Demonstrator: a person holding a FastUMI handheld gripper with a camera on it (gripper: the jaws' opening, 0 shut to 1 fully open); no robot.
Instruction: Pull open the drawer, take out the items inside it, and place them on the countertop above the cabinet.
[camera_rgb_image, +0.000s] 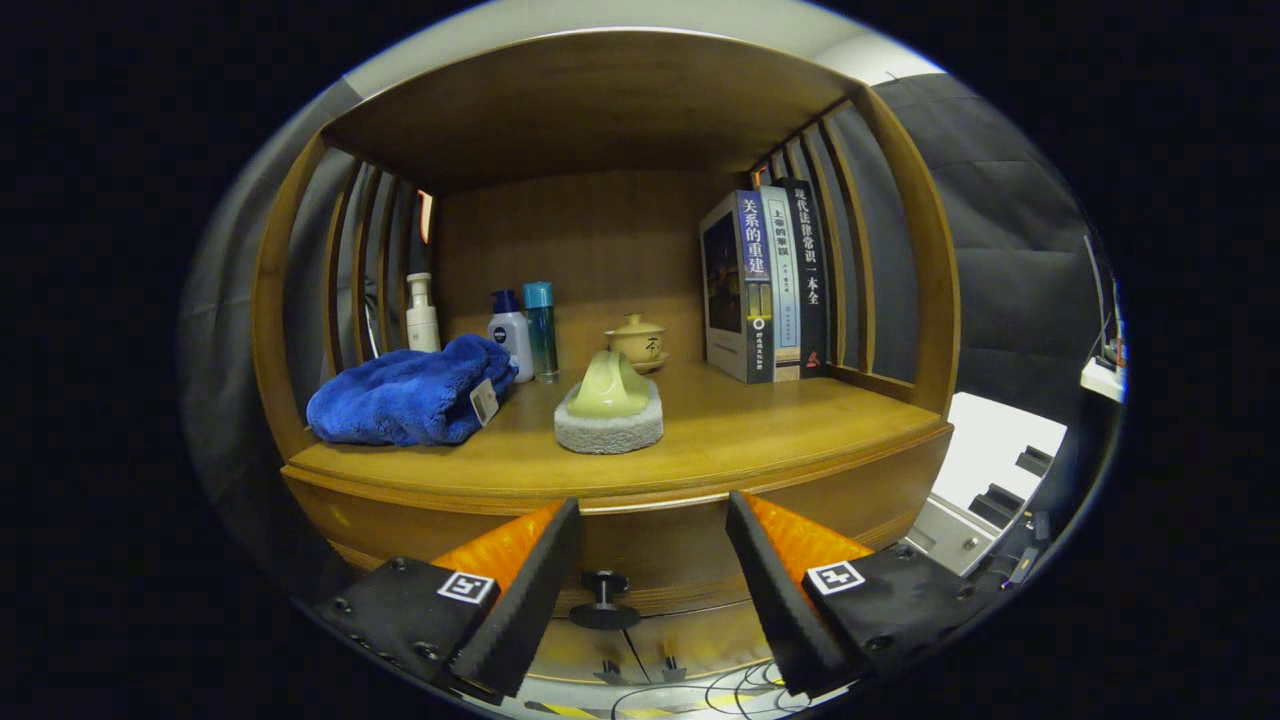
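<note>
Between the spread fingers of the claw (654, 580), a short way ahead and slightly below the tips, sits the drawer knob (604, 598) on the drawer front (640, 550). The claw is open and grips nothing; its fingers flank the knob without touching it, an alignment suited to closing on the knob. The drawer appears shut, so its contents cannot be seen. Beyond the fingers lies the countertop (760, 430), which carries a blue towel (405, 395) ahead to the left, a scrub sponge with a handle (609, 405) straight ahead, bottles (525, 335) and a lidded cup (637, 342) further back, and books (770, 285) ahead to the right. Whether any came from the drawer cannot be determined.
</note>
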